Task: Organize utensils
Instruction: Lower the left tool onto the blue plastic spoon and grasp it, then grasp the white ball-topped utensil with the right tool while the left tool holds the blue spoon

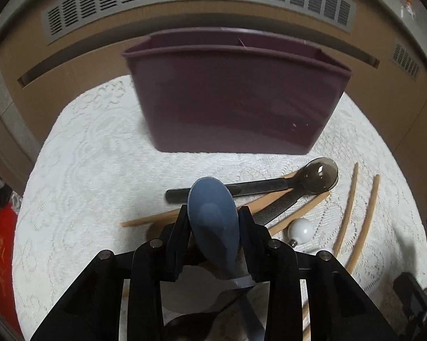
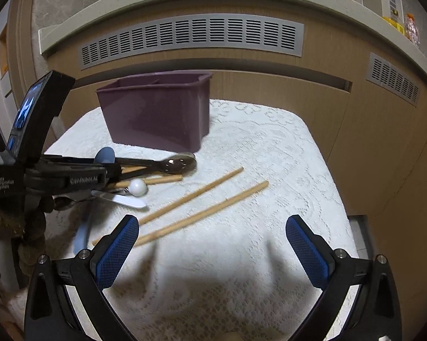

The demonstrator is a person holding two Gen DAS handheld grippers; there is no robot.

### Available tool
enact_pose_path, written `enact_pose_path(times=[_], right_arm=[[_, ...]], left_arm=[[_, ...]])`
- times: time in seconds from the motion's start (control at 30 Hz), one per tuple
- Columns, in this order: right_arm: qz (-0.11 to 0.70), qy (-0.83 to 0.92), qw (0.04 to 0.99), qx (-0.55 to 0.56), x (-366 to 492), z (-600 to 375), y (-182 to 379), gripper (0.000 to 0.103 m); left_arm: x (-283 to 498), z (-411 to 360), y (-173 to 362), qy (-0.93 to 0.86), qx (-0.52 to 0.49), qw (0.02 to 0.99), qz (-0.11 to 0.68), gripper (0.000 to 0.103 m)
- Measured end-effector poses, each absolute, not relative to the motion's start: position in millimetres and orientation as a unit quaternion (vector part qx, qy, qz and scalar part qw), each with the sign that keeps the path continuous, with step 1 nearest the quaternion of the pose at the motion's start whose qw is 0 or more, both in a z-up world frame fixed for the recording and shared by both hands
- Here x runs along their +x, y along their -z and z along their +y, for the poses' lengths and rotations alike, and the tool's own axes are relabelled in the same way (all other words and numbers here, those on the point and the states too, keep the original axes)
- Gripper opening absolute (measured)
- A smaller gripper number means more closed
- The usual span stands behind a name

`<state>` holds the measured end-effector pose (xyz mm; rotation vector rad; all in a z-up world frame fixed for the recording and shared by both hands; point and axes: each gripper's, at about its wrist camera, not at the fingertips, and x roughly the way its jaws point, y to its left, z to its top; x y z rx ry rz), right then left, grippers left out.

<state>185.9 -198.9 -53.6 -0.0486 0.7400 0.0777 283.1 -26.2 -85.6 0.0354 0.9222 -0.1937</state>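
Left gripper (image 1: 213, 218) has its fingers clamped on the bowl of a blue spoon (image 1: 213, 221), above a heap of utensils: a smoky translucent spoon (image 1: 320, 177), a white-tipped utensil (image 1: 300, 228) and wooden chopsticks (image 1: 352, 201) crossing underneath. Right gripper (image 2: 212, 241) hangs wide apart and empty over the lace tablecloth (image 2: 256, 156), two loose chopsticks (image 2: 202, 213) just ahead of it. Beyond the heap stands the purple organizer bin (image 1: 236, 99), divided inside.
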Motion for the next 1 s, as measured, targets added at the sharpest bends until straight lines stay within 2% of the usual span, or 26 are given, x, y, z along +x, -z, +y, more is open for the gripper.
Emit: enact_pose_path(times=[0.27, 0.57, 0.63, 0.73, 0.8, 0.83, 1.0], right_arm=[[0.39, -0.036, 0.92, -0.005, 229.0, -171.4, 53.7, 0.103], [0.441, 0.028, 0.897, 0.013, 304.4, -134.2, 90.6, 0.099], [0.451, 0.025, 0.892, 0.012, 312.6, -130.5, 97.5, 0.085], [0.449, 0.008, 0.893, 0.003, 315.1, -127.6, 96.6, 0.054], [0.451, -0.018, 0.892, -0.006, 312.5, -127.8, 89.4, 0.022], [0.454, -0.025, 0.89, -0.005, 311.1, -129.0, 86.2, 0.018], [0.427, -0.068, 0.902, -0.007, 283.8, -138.6, 57.2, 0.012]], left_arm=[[226.4, 36.2, 52.9, 0.09, -0.016, 0.92, 0.38, 0.034], [201.0, 92.4, 43.5, 0.091, -0.064, 0.933, 0.342, 0.034], [202.3, 93.5, 44.7, 0.096, -0.073, 0.932, 0.342, 0.034], [202.5, 100.7, 47.2, 0.099, -0.085, 0.93, 0.343, 0.034], [202.2, 102.8, 47.6, 0.099, -0.09, 0.929, 0.346, 0.034], [202.6, 103.7, 48.2, 0.099, -0.09, 0.928, 0.346, 0.034], [197.7, 101.5, 42.3, 0.106, -0.087, 0.929, 0.344, 0.034]])
